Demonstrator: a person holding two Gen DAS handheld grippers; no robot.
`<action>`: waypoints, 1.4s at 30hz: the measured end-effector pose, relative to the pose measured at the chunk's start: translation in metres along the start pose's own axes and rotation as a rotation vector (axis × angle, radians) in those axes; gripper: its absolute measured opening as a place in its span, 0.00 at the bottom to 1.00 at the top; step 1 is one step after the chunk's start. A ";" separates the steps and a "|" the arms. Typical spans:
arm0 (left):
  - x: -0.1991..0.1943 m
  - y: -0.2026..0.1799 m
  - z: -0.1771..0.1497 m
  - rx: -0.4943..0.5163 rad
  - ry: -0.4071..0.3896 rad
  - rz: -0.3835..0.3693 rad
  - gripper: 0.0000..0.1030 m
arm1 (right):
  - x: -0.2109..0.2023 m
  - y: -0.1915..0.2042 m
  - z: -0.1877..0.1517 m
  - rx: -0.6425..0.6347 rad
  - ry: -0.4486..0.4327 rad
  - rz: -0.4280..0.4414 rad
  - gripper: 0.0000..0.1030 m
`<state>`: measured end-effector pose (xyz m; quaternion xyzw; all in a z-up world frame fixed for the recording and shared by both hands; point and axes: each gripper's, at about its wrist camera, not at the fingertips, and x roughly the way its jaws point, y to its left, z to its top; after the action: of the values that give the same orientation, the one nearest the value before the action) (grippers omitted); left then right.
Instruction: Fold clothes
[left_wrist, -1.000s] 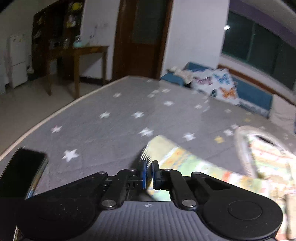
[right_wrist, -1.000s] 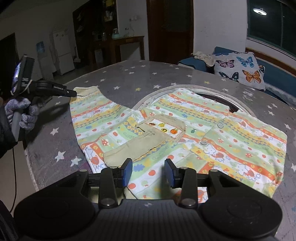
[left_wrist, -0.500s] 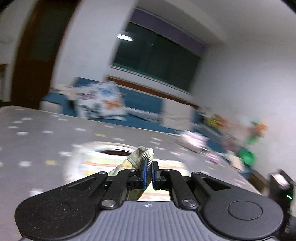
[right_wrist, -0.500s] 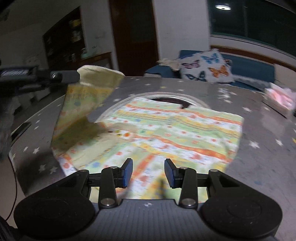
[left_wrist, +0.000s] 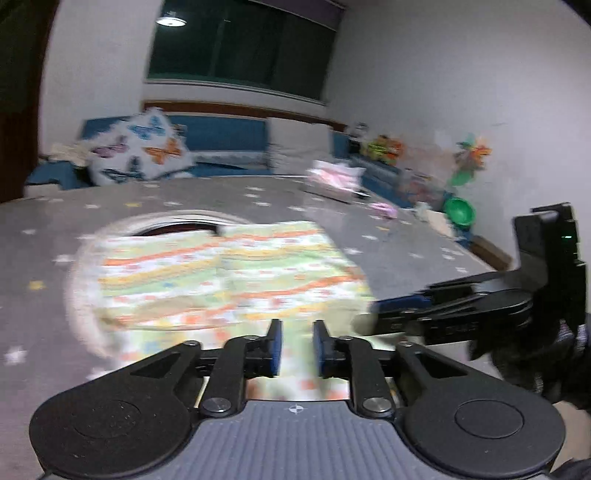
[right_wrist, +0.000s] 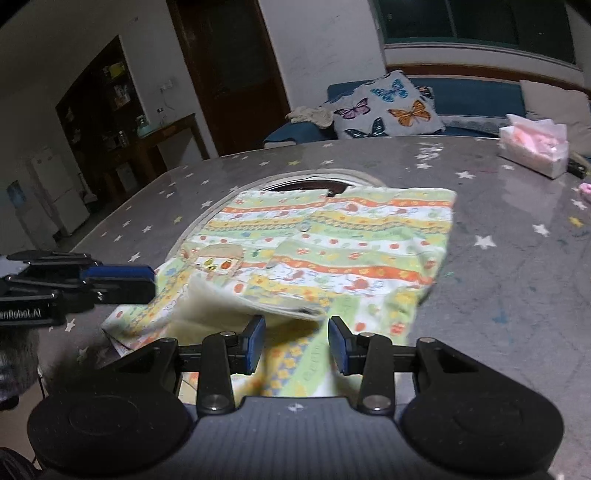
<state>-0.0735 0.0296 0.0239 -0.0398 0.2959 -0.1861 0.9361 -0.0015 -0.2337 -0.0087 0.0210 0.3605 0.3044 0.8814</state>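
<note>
Two black hand-held grippers with blue pads hovered over a small child's shirt of soft cotton, printed in green, orange and yellow bands with little fruits and animals (right_wrist: 332, 243), which lay on the grey table cover dotted with pale stars (right_wrist: 517, 266). One sleeve of the shirt was folded across its front, cream lining up, so the near edge made a soft ridge just beyond the right gripper (right_wrist: 296, 343). That gripper's jaws stood apart with only cloth seen below the gap; nothing was pinched between the pads. In the right wrist view the left gripper (right_wrist: 153, 278) reached in from the left edge, its tips just above the shirt's left side and carried by a hand in a grey knitted glove (right_wrist: 16, 354).

From the left wrist view the left gripper (left_wrist: 297, 349) had its jaws opening, the blue pads parted with the patterned fabric showing beneath them but not gripped. The right gripper (left_wrist: 364, 314) came in from the right side of that blurred picture, low over the shirt's near corner.

Under the far hem a round pale-rimmed opening in the table (right_wrist: 306, 179) showed dark inside. Farther back sat a pink and white tissue pack (right_wrist: 533, 147) on the table's right part, and a white cushion printed with butterflies (right_wrist: 388, 107) on the blue sofa
</note>
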 end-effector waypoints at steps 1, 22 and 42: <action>-0.004 0.008 -0.001 -0.009 0.000 0.030 0.28 | 0.003 0.001 0.001 0.008 0.003 0.003 0.37; 0.023 0.047 -0.008 0.058 0.045 0.184 0.28 | 0.021 -0.015 0.003 0.145 0.031 -0.037 0.37; 0.047 0.051 -0.019 0.159 0.080 0.280 0.27 | 0.037 0.004 0.005 -0.020 0.037 -0.174 0.08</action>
<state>-0.0325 0.0601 -0.0267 0.0835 0.3198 -0.0781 0.9406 0.0200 -0.2097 -0.0271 -0.0249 0.3741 0.2306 0.8979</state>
